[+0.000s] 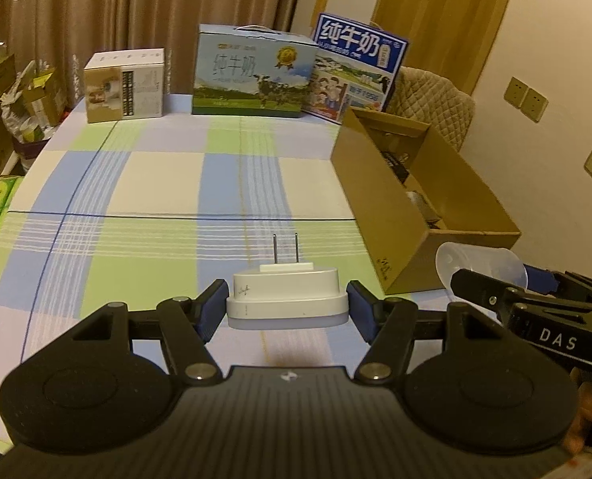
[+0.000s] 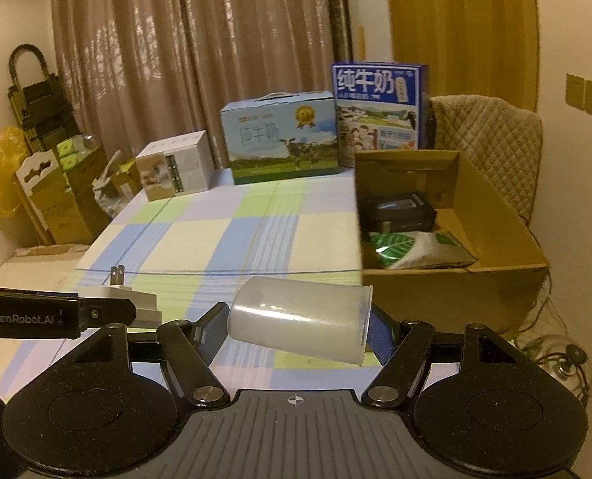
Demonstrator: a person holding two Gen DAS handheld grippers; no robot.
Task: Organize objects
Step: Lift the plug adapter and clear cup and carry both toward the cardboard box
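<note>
1. Left wrist view first: our left gripper (image 1: 287, 305) is clamped on a white plug adapter (image 1: 286, 293), one blue pad against each side, with its two metal prongs pointing up and away from us; it hangs above the checked tablecloth (image 1: 156, 183).
2. Right wrist view: our right gripper (image 2: 299, 325) pinches a clear plastic cup (image 2: 302, 319) lying on its side, rim toward the right, also held off the table.
3. We see the two tools side by side, the cup just to the right of the adapter.
4. Farther right sits an open cardboard box (image 2: 451, 291) near the table's right edge, holding a green-and-white pouch (image 2: 411, 249) and a black case (image 2: 401, 211) behind it.
5. Along the far edge stand a small white carton (image 1: 125, 84), a pale blue milk carton (image 1: 252, 74) and a dark blue milk carton (image 1: 356, 68), with curtains (image 2: 200, 60) behind them.
</note>
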